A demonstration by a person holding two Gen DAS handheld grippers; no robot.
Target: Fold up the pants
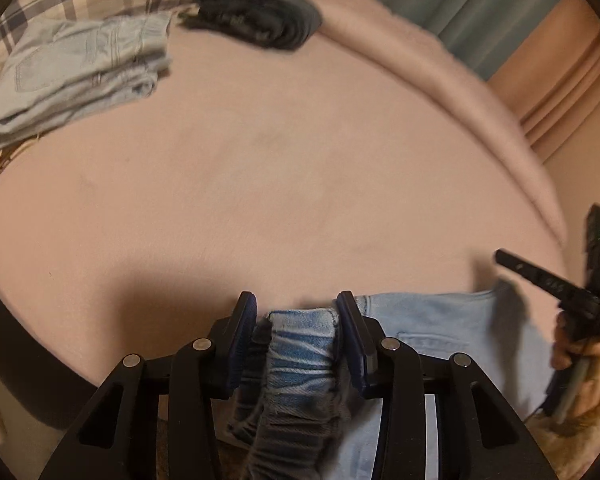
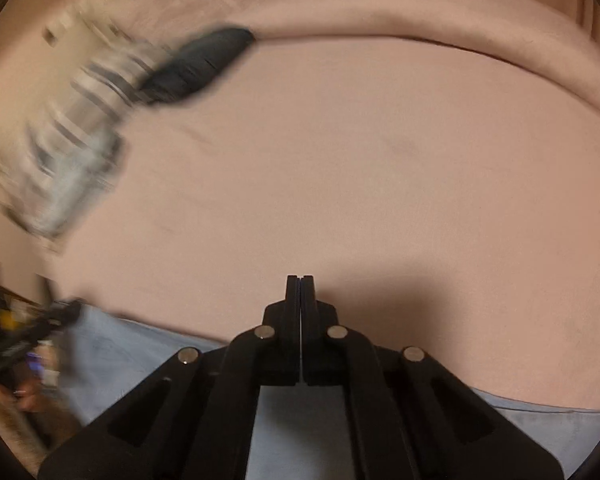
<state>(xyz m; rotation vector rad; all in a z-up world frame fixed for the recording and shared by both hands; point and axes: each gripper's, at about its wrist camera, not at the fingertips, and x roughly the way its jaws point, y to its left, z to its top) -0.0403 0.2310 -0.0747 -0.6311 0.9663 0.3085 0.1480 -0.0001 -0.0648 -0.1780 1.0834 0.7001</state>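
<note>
Pink bed cover (image 1: 260,184), pants (image 1: 440,320) at near edge. Left gripper (image 1: 296,316) clamps bunched waistband (image 1: 300,344); right gripper (image 2: 301,284) fully closed, apparently empty. Risk: one-sided lift skews fold.

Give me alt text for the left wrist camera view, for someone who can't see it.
The left tongs clamp the gathered elastic waistband of light blue jeans at the near edge of a pink blanket. Folded jeans and a dark garment lie at the far side.
</note>
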